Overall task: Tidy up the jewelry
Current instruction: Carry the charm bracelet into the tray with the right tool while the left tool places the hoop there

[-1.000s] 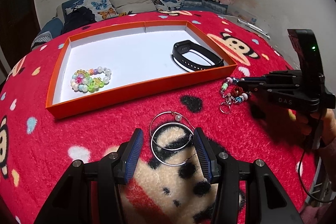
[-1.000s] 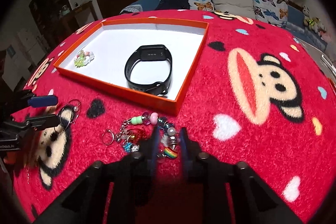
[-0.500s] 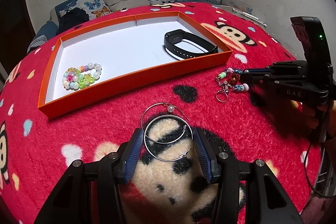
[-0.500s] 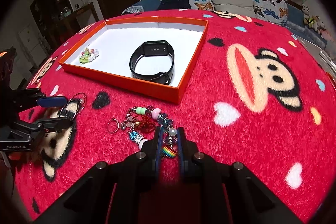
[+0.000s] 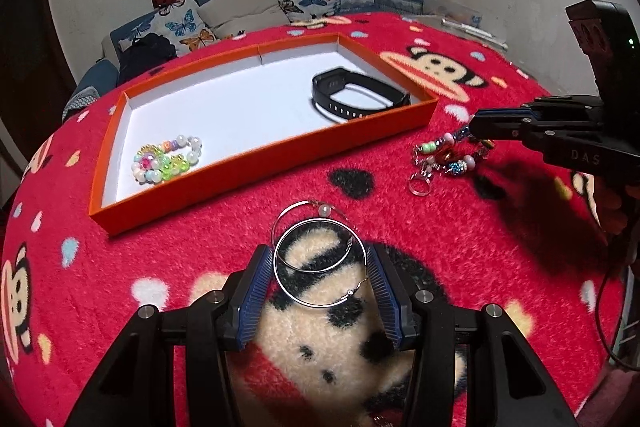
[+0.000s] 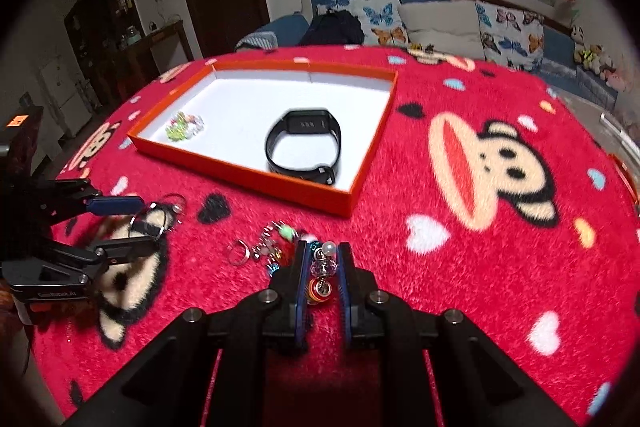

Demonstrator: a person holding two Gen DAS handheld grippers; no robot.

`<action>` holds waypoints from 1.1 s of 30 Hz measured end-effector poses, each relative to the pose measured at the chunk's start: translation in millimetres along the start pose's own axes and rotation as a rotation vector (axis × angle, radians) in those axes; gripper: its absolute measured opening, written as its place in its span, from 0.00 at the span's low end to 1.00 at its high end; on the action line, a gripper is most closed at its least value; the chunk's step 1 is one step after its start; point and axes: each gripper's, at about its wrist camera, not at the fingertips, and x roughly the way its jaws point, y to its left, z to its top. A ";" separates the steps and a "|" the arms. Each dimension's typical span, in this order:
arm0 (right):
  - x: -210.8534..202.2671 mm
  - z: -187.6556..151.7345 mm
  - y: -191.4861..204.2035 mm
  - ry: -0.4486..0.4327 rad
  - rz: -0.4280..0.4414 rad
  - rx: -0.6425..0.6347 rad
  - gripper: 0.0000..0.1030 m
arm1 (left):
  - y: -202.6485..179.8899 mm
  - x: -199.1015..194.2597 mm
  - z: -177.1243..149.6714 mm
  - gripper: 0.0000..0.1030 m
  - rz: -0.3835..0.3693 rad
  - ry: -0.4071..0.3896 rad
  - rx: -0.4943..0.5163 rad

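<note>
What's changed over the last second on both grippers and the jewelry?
The right gripper, which straddled the beaded charm bracelet with jaws apart, has closed on its near end and begun lifting it off the red blanket. The left gripper still grips the hoop earrings across their width, barely moved. The black watch band and pastel bead bracelet lie unmoved in the orange tray.

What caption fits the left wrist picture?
Left tool clasps silver hoop earrings beside the orange tray.

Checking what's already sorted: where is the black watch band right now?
The black watch band lies inside the orange tray, in its near right corner in the left wrist view, far from the beaded bracelet at the tray's left end.
</note>
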 end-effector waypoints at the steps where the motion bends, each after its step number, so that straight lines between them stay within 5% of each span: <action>1: -2.2 1.8 1.4 -0.007 0.000 -0.007 0.15 | 0.5 -4.8 0.7 0.50 -0.003 -0.008 -0.003; 17: -33.4 65.1 10.1 -0.119 0.051 -0.063 0.15 | 24.0 -40.0 61.0 0.50 0.005 -0.132 -0.035; 33: -21.3 133.7 0.9 -0.192 0.033 -0.105 0.15 | 57.9 30.7 105.0 0.50 0.020 -0.061 -0.087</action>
